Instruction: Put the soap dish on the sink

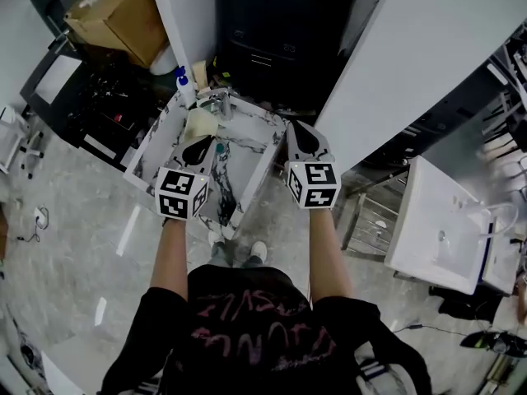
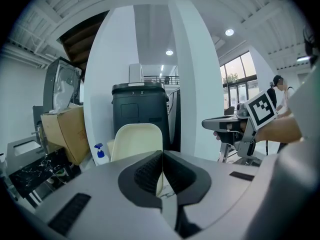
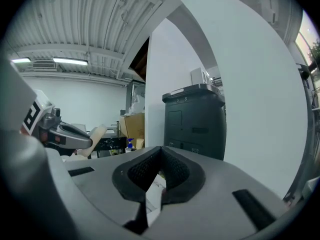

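A cream soap dish (image 1: 200,125) is held upright over the marble sink (image 1: 251,156), with my left gripper (image 1: 198,144) shut on its lower edge. In the left gripper view the soap dish (image 2: 137,140) rises above the closed pads of my left gripper (image 2: 162,154). My right gripper (image 1: 301,135) hovers over the sink's right rim, shut with nothing between its pads. In its own view my right gripper (image 3: 160,150) points at a dark cabinet, and the soap dish (image 3: 96,133) shows at the left.
A chrome faucet (image 1: 221,103) and a blue-capped spray bottle (image 1: 182,81) stand at the sink's back edge. Behind are a dark cabinet (image 1: 272,31), a cardboard box (image 1: 122,15) and a white wall panel (image 1: 412,56). A white basin (image 1: 436,225) stands at the right.
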Tool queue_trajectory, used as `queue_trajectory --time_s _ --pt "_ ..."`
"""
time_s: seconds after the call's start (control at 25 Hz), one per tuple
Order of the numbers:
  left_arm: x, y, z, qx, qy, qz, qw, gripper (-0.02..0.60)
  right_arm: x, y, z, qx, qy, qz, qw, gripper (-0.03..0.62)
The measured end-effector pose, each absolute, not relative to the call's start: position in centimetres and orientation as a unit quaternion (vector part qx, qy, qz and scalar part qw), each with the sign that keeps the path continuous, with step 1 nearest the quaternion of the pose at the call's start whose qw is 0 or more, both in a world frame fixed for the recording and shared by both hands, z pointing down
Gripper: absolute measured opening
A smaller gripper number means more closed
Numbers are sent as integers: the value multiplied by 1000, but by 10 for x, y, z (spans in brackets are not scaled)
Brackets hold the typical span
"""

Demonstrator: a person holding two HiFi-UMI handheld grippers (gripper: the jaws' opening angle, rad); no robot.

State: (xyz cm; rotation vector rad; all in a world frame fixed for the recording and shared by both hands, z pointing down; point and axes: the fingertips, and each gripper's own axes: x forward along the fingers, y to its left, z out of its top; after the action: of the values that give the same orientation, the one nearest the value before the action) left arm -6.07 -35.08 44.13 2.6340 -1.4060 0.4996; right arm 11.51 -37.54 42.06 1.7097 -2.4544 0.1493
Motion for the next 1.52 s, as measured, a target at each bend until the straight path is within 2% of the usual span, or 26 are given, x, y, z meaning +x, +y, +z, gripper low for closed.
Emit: queue_trajectory --time_s 0.76,1.52 --pt "-33 -421 457 907 -382 168 55 20 126 -415 416 619 -782 49 56 11" --pt "23 -466 602 898 -288 307 129 20 158 -431 438 646 -757 71 62 11"
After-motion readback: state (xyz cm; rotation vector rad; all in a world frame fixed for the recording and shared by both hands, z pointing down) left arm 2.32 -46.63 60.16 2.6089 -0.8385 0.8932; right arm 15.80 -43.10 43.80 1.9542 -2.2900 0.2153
